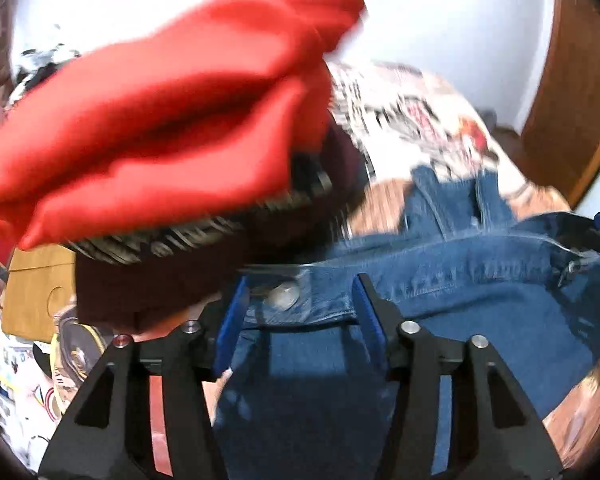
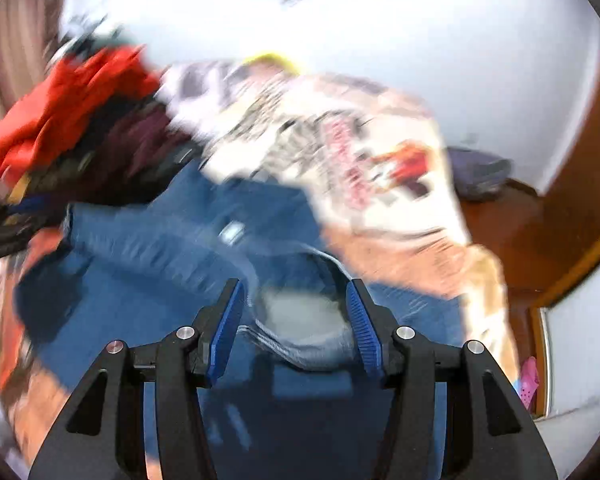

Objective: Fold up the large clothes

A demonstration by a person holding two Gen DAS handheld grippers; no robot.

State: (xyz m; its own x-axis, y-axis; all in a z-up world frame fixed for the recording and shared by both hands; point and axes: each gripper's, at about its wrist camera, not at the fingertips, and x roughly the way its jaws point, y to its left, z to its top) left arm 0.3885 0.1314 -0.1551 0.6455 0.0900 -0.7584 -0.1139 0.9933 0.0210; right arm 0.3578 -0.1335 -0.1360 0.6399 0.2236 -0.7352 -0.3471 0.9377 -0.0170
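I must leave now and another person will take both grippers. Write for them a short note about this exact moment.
Left gripper: the jeans waistband, by its metal button, lies between the pads; a firm pinch cannot be confirmed.
Right gripper: a bunched section of the same waistband lies between its pads; grip equally unclear.
The jeans hang between the two grippers over the printed bedspread. A pile with a red garment on top sits at the left.
Done: jeans picked from the clothes and spread by the waist.
Left: lay them flat, fold them, then stack them.
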